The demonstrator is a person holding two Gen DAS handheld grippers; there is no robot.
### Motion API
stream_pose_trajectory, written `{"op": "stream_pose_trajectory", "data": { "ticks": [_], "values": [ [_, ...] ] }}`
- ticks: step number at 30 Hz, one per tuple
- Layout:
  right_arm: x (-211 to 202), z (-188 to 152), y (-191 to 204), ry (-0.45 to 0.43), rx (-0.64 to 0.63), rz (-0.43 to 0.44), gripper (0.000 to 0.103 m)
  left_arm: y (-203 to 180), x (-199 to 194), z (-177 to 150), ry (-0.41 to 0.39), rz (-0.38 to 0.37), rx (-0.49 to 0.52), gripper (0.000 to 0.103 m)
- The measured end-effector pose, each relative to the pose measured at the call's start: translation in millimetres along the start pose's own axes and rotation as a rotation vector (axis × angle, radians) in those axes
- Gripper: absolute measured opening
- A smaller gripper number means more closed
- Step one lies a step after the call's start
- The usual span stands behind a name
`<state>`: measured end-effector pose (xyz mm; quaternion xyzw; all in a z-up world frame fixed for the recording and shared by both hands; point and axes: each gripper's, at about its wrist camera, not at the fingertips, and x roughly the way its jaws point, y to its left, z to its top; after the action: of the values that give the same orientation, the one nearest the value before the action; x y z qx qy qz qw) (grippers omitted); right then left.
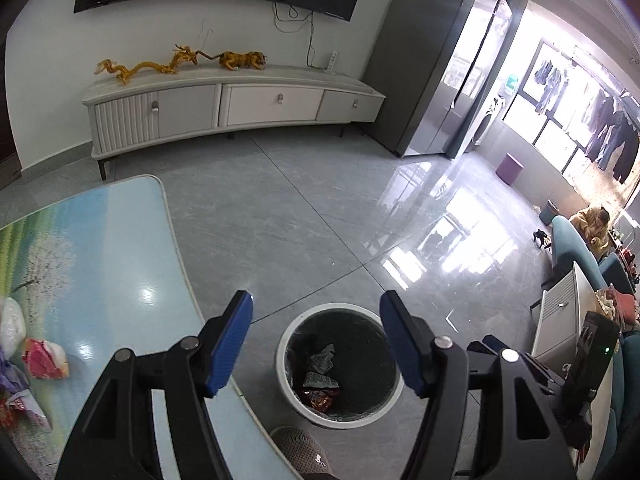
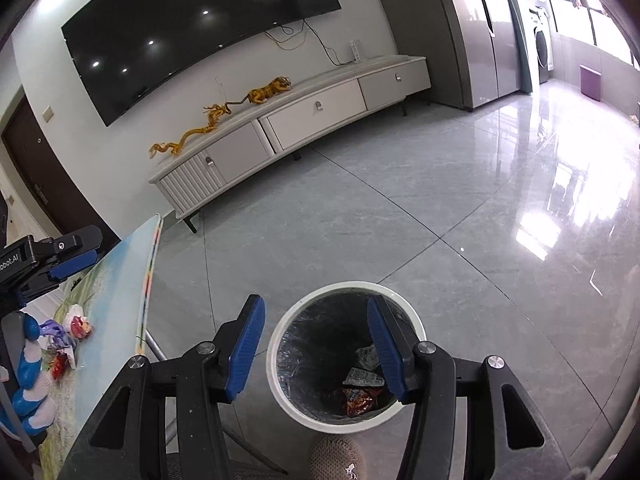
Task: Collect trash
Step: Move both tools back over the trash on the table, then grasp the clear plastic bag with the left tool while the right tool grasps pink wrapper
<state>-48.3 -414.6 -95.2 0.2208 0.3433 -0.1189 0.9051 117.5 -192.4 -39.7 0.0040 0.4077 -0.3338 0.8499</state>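
Note:
A white round trash bin (image 1: 288,384) with a black liner stands on the floor beside the table; it shows in the right wrist view too (image 2: 276,376). Wrappers (image 1: 320,376) lie inside it, also seen from the right (image 2: 362,388). My left gripper (image 1: 316,320) is open and empty above the bin. My right gripper (image 2: 316,328) is open and empty above the bin. More trash lies on the table at the left: a red and white wrapper (image 1: 44,360) and crumpled pieces (image 2: 78,326).
The table (image 1: 112,264) has a glossy landscape print and its edge lies left of the bin. A white TV cabinet (image 1: 224,108) stands against the far wall. A grey slipper (image 2: 338,460) is just below the bin. The tiled floor (image 1: 304,216) stretches ahead.

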Motion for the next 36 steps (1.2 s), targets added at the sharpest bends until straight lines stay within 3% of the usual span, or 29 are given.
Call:
{"op": "stream_pose_trajectory", "data": {
  "ticks": [8,20,28,36],
  "values": [
    [-31,9,47,-0.061,-0.087,0.049,0.051,51,-74,-16,-0.092,0.099,-0.003,0.064],
    [-36,5,110,-0.056,-0.205,0.115,0.053,182,-164,-74,-0.177,0.268,-0.213,0.064],
    [-8,-7,155,0.012,-0.286,0.192,0.055,258,-196,-138,-0.152,0.408,-0.331,0.064],
    [35,-21,197,0.105,-0.360,0.278,0.057,291,-193,-178,-0.086,0.447,-0.421,0.064]
  ]
}}
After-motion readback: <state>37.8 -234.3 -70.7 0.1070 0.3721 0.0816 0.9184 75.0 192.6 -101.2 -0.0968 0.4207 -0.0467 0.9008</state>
